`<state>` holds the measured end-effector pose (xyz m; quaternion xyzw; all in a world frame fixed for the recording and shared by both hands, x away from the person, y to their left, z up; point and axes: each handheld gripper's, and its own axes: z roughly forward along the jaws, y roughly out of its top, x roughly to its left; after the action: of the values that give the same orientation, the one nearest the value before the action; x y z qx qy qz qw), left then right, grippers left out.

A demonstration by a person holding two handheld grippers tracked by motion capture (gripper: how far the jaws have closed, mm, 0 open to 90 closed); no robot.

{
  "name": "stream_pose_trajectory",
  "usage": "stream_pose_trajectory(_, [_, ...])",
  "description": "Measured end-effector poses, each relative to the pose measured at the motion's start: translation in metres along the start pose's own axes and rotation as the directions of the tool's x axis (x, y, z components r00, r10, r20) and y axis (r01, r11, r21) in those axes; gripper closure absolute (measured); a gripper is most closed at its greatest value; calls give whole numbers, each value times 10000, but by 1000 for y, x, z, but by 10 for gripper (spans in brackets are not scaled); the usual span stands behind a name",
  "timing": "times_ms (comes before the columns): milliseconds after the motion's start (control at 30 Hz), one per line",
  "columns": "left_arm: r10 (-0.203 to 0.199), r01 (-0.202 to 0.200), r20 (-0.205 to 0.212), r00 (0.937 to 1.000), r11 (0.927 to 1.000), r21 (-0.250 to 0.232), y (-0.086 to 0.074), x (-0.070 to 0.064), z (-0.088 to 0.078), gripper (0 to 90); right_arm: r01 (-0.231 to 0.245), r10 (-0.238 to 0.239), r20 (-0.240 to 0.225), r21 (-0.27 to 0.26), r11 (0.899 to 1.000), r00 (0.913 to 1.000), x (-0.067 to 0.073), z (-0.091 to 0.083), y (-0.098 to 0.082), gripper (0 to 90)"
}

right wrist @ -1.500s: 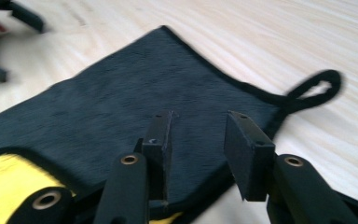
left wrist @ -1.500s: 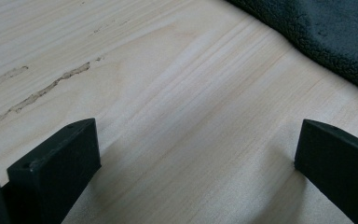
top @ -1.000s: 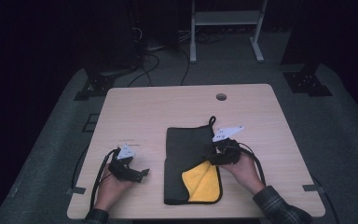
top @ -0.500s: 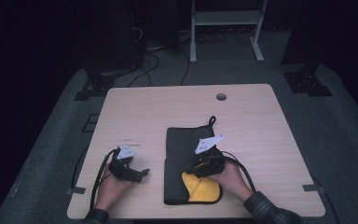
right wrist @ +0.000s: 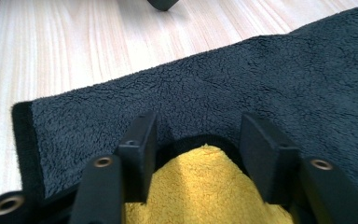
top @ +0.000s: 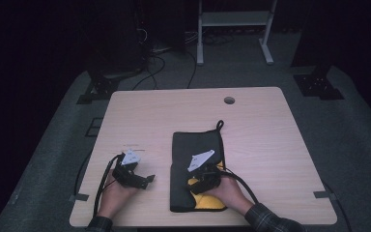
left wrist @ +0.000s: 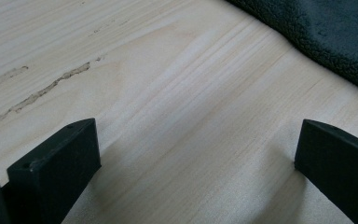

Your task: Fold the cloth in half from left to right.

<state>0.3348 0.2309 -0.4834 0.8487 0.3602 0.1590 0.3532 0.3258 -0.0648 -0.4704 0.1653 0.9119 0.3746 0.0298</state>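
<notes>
A dark grey fleece cloth [top: 198, 145] with a yellow underside [top: 206, 201] lies on the wooden table [top: 280, 140], near the front edge. My right gripper [top: 194, 181] sits low over the cloth's near end, pointing left. In the right gripper view its jaws [right wrist: 198, 126] pinch a raised fold whose yellow face [right wrist: 200, 186] is rimmed with dark edge; the flat dark cloth [right wrist: 270, 70] stretches beyond. My left gripper [top: 147, 180] rests on bare wood left of the cloth, open; nothing lies between its jaws [left wrist: 196, 140]. The cloth's edge [left wrist: 326, 32] shows at the top right.
A small loop [top: 219, 124] sticks out of the cloth's far end. A round hole [top: 229, 100] is in the table near its far edge. A tip of the left gripper [right wrist: 163, 3] shows at the top of the right gripper view. Cables trail from both grippers.
My right gripper has moved left and toward the near edge with the fold, and less yellow shows now. The left gripper has stayed put.
</notes>
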Motion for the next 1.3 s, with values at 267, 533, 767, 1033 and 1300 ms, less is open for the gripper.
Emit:
stream_pose_trajectory(267, [3,-3,-2,10000,10000,-2,0,0,0,0,142,-142,177,2,9999,9997,2,-5,-1,657])
stream_pose_trajectory(533, [12,-12,-2,10000,10000,1,0,0,0,0,-523,509,-362,-385,9979,9980,-2,-23,-4,790])
stream_pose_trajectory(767, [-24,24,-3,10000,10000,-26,0,0,0,0,-820,789,-512,-611,9948,9956,2,-49,-16,789])
stream_pose_trajectory(1033, [-38,38,-5,10000,10000,-40,0,0,0,0,-1212,1190,-399,-579,9909,9921,5,-74,-41,775])
stream_pose_trajectory(1300, [-37,37,-9,10000,10000,-38,0,0,0,0,-1232,1230,-241,-94,9923,9921,11,-82,-59,760])
